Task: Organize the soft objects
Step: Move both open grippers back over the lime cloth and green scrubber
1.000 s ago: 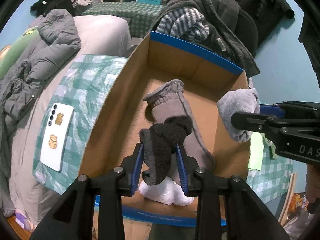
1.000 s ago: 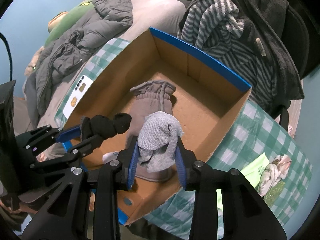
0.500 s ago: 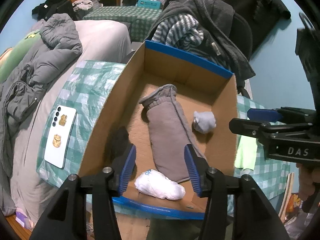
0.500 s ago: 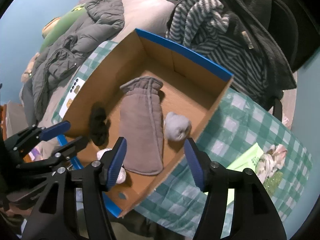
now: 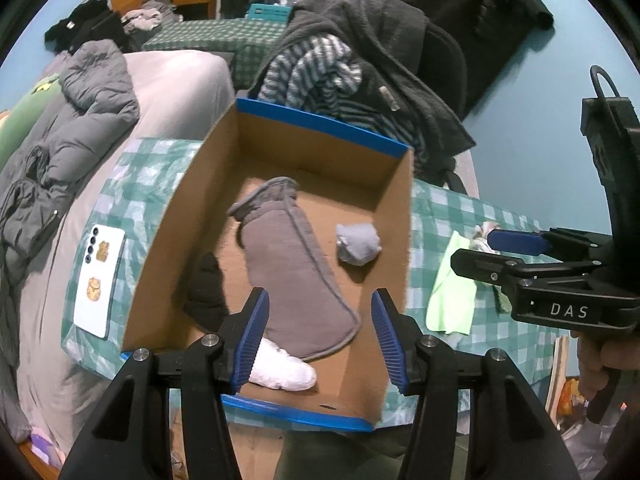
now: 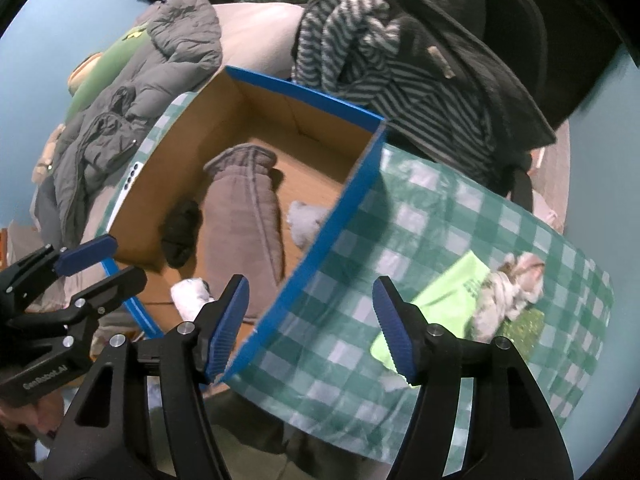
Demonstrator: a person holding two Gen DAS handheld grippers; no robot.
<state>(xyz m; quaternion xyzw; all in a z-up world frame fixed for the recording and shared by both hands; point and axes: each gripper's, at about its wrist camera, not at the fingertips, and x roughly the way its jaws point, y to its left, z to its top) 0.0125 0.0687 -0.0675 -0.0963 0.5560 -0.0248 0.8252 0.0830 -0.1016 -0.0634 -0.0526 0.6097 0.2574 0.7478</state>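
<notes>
An open cardboard box (image 5: 192, 196) with blue edges (image 6: 340, 208) stands on a green checked cloth. Inside lie a long grey-brown sock (image 5: 292, 264) (image 6: 244, 216), a black sock (image 5: 206, 292) (image 6: 180, 230), a light grey balled sock (image 5: 357, 244) (image 6: 306, 218) and a white sock (image 5: 282, 370) (image 6: 190, 292). My left gripper (image 5: 320, 332) is open and empty above the box's near end. My right gripper (image 6: 310, 320) is open and empty over the box's right wall and the cloth; it also shows in the left wrist view (image 5: 520, 256).
A lime green cloth (image 6: 448, 300) (image 5: 452, 292) and a patterned fabric bundle (image 6: 512, 288) lie on the checked cloth right of the box. A white phone (image 5: 98, 280) lies left of it. Jackets (image 5: 68, 152) and striped clothes (image 6: 360, 52) are piled behind.
Both grippers opened and dropped their socks: the black one at the box's left side, the light grey one at its right. Both grippers then drew back; the right one swung right.
</notes>
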